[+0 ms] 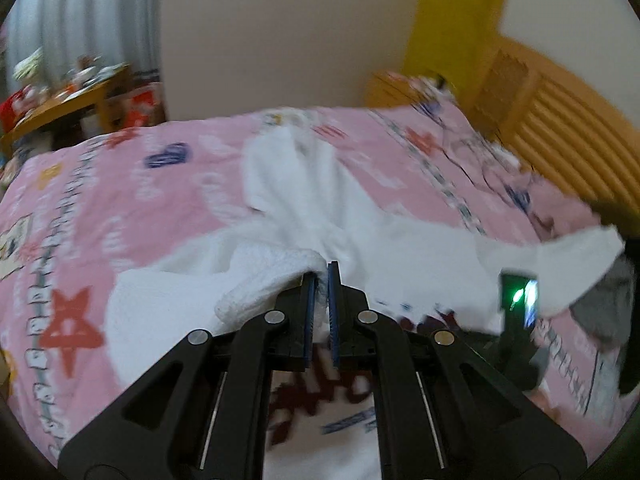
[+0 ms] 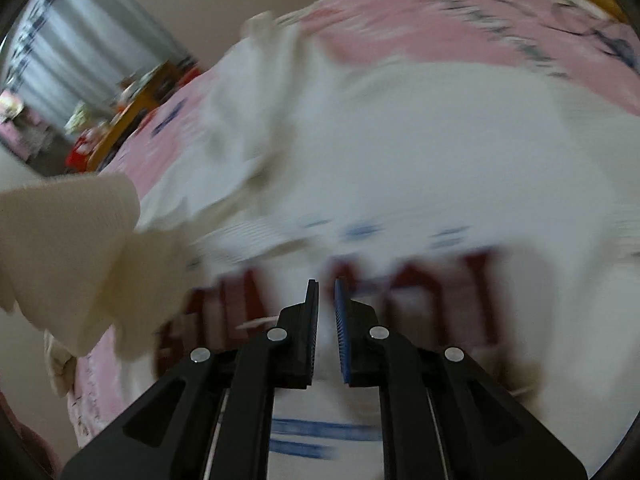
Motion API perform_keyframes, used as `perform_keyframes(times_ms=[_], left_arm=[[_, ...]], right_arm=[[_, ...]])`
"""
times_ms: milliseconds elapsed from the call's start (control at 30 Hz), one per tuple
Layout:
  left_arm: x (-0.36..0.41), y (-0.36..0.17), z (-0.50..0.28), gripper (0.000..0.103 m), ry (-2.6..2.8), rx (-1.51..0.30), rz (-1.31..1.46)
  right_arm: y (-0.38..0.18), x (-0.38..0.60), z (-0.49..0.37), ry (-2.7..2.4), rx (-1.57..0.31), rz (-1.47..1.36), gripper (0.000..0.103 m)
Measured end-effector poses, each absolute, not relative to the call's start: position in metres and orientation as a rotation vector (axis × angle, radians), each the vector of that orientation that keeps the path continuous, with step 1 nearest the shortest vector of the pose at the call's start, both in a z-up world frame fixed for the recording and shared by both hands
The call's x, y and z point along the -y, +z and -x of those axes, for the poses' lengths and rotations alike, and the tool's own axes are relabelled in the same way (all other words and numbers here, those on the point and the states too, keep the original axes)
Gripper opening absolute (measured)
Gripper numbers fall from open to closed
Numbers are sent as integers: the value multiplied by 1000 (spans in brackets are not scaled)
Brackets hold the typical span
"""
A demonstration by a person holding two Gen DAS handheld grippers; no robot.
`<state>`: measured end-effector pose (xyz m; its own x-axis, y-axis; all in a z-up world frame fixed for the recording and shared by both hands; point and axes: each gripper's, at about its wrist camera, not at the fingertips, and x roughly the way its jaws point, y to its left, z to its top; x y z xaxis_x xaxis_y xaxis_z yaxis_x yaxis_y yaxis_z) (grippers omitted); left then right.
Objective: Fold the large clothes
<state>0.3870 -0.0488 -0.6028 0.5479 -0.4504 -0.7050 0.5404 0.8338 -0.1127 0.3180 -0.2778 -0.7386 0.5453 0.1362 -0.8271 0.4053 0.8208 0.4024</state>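
A large white garment [image 1: 304,216] with dark red letters and blue print lies spread on a pink patterned bed [image 1: 120,200]. My left gripper [image 1: 322,270] is shut on a fold of the white garment near its middle, held a little above the bed. In the right wrist view the same white garment [image 2: 420,152] fills the frame, blurred. My right gripper [image 2: 327,284] hangs just above the red letters with its jaws nearly together; white cloth shows in the narrow gap, and I cannot tell whether it is pinched. A cream sleeve [image 2: 68,248] crosses at the left.
An orange slatted headboard [image 1: 568,128] stands at the right of the bed and a yellow strip [image 1: 452,12] runs up the wall. A cluttered wooden table [image 1: 68,96] stands beyond the bed's left side, before a grey curtain [image 1: 84,12]. The other gripper's device with a green light [image 1: 520,300] sits at right.
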Motion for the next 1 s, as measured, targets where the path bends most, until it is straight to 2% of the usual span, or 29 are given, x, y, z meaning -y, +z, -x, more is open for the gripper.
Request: perform_keyframes(times_ms=[233, 300, 533, 667, 733, 767, 800, 833, 900, 967, 1000], left_arm=[[159, -652, -340, 6, -654, -800, -267], [185, -678, -332, 6, -667, -839, -319], [220, -758, -332, 6, -686, -957, -379], [221, -766, -326, 8, -689, -973, -411], [214, -758, -320, 18, -749, -1024, -370], [211, -754, -318, 27, -770, -1040, -355], [203, -746, -310, 43, -795, -1037, -330], [198, -740, -305, 51, -798, -1012, -323], [180, -722, -289, 76, -774, -937, -309], [160, -707, -282, 81, -740, -902, -266], [146, -700, -282, 83, -708, -896, -239]], right_arm=[[-762, 351, -279, -293, -1041, -589, 10], [-771, 358, -269, -292, -1059, -587, 6], [-782, 365, -255, -226, -1036, -621, 5], [-782, 365, -254, -193, -1019, -625, 9], [-781, 366, -251, -174, -1000, -645, 10], [-781, 367, -250, -157, -988, -663, 14], [-780, 368, -250, -143, -979, -679, 16], [-779, 369, -249, -130, -971, -693, 21], [-772, 368, -245, -108, -949, -707, 32], [-763, 365, -244, -103, -926, -689, 50], [-755, 360, -244, -93, -910, -668, 54]])
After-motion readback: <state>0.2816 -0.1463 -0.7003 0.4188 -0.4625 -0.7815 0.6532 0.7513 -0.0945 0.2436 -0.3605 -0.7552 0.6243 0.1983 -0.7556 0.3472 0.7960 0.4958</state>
